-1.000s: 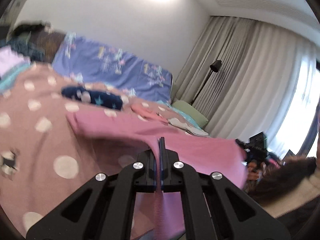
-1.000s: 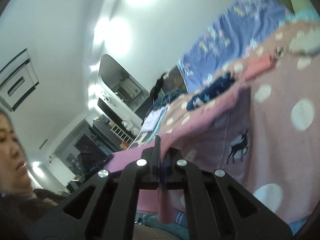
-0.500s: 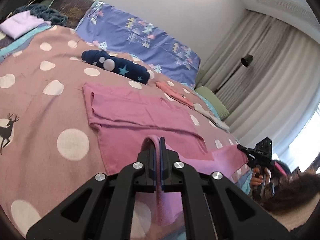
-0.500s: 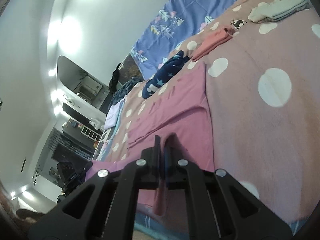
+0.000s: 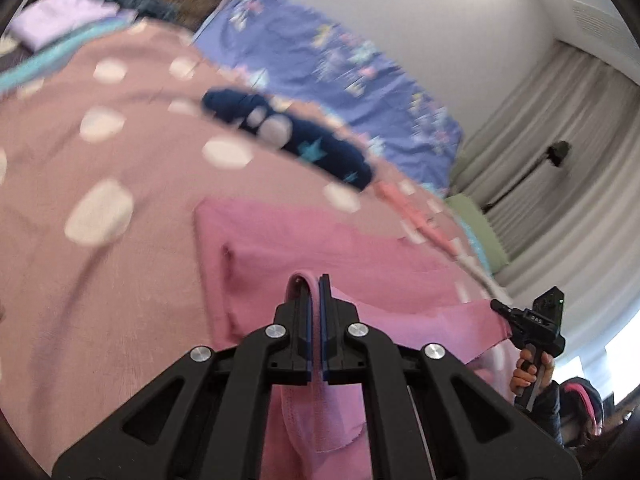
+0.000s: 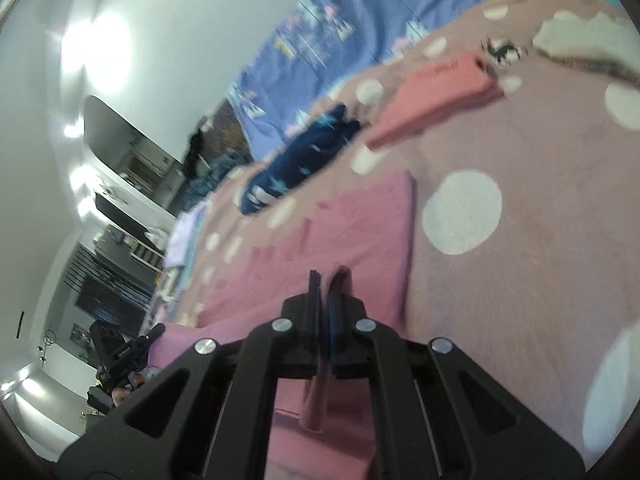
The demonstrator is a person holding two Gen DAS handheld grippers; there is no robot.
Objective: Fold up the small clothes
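Note:
A pink garment (image 5: 320, 252) lies spread on the dotted pink bedspread (image 5: 100, 264); it also shows in the right wrist view (image 6: 352, 232). My left gripper (image 5: 314, 284) is shut on the garment's near left corner, fabric looped over the fingers. My right gripper (image 6: 330, 280) is shut on the near right corner, fabric hanging below it. The right gripper also appears in the left wrist view (image 5: 532, 320), holding the stretched hem. Both views are blurred by motion.
A folded navy star-print garment (image 5: 288, 136) and a folded coral one (image 6: 436, 92) lie farther back on the bed. A blue patterned pillow (image 5: 340, 64) is at the head, a lilac cloth (image 5: 64, 16) at far left, curtains (image 5: 560, 160) at right.
The garment, held in the air a second ago, has been lowered and spread on the bed. Both grippers have moved forward over it, still holding the near corners.

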